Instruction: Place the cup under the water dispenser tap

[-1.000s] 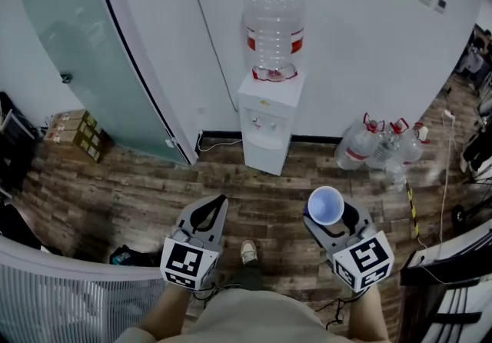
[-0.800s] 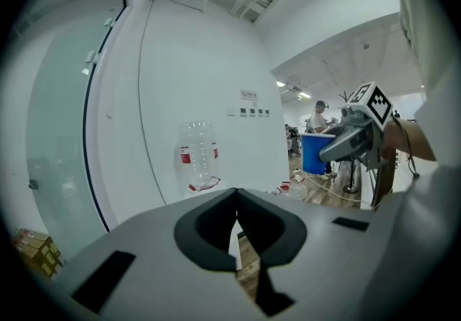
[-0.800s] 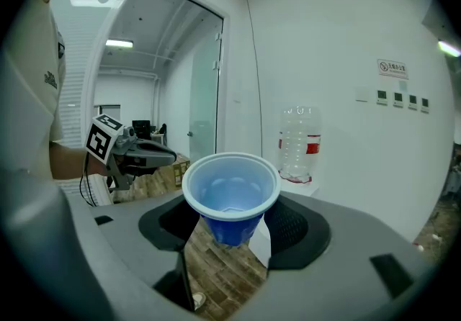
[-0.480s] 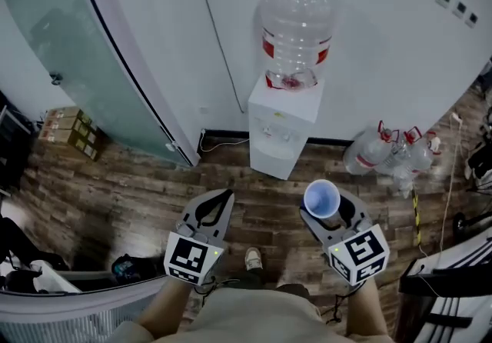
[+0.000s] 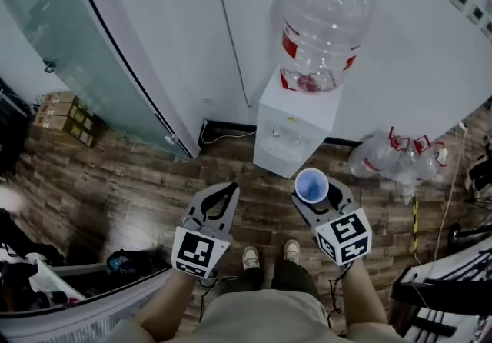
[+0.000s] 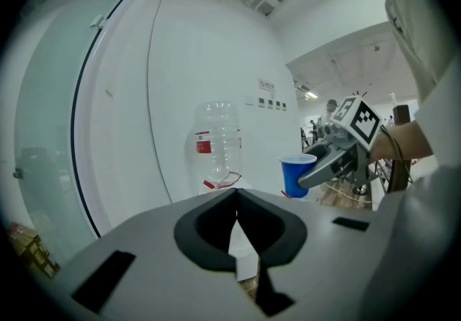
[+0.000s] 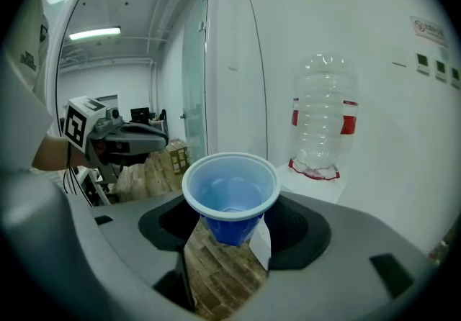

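A white water dispenser with a clear bottle on top stands against the wall, its taps on the front face. My right gripper is shut on a blue plastic cup, upright and empty, just in front of the dispenser's base in the head view. The right gripper view shows the cup clamped between the jaws of the right gripper, with the bottle beyond. My left gripper is shut and empty, to the left of the cup. In the left gripper view its tips meet, with the cup at the right.
Several spare water bottles stand on the wooden floor right of the dispenser. A frosted glass door and cardboard boxes are at the left. A cable runs along the wall base. The person's shoes are below.
Both grippers have moved forward toward the dispenser, which now looks larger and closer. The cup stays held in the right gripper; the left stays shut.
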### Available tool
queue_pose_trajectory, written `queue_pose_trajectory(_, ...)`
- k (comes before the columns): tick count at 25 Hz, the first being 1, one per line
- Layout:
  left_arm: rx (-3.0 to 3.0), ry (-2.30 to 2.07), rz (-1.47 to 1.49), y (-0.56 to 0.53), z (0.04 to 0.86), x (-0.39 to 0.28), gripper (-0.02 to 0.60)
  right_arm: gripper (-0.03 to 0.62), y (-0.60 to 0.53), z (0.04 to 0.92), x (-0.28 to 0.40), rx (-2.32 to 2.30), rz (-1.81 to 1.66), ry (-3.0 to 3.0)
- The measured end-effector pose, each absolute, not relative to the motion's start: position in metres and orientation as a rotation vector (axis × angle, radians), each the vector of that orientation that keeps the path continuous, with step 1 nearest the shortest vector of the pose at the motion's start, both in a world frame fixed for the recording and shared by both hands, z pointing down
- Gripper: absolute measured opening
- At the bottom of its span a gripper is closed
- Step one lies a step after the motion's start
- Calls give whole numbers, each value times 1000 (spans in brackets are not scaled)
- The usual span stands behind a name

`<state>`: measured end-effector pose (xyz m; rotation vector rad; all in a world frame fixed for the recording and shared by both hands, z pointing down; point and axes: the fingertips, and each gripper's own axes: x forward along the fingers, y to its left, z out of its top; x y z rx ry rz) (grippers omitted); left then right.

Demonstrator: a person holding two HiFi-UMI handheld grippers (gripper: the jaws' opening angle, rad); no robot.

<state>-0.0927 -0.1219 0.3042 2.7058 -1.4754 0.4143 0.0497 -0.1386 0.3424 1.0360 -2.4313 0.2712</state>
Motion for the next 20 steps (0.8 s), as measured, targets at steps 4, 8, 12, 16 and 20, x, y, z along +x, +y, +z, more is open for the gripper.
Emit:
queue_pose_trajectory(4, 2665, -1530, 408, -147, 329, -99, 6, 285, -175, 379, 44, 1019, 280, -2419)
queue_pose_trajectory(8, 2609, -1586, 404, -180, 357, -103, 6, 286, -213, 421, 36, 994, 317, -2429)
queue_pose_trajectory(12, 2540, -1667, 384, -212, 383, -102, 6, 287, -249, 463, 30, 946, 360, -2442)
queue_pose_trajectory(16, 2477, -1734, 358, -240, 414, -99, 6, 287, -282, 503, 26, 890, 373, -2433)
queue_pose_trajectory(20, 2393, -1767, 340, -263, 456, -99, 6, 288, -308, 545, 14, 855, 381, -2430)
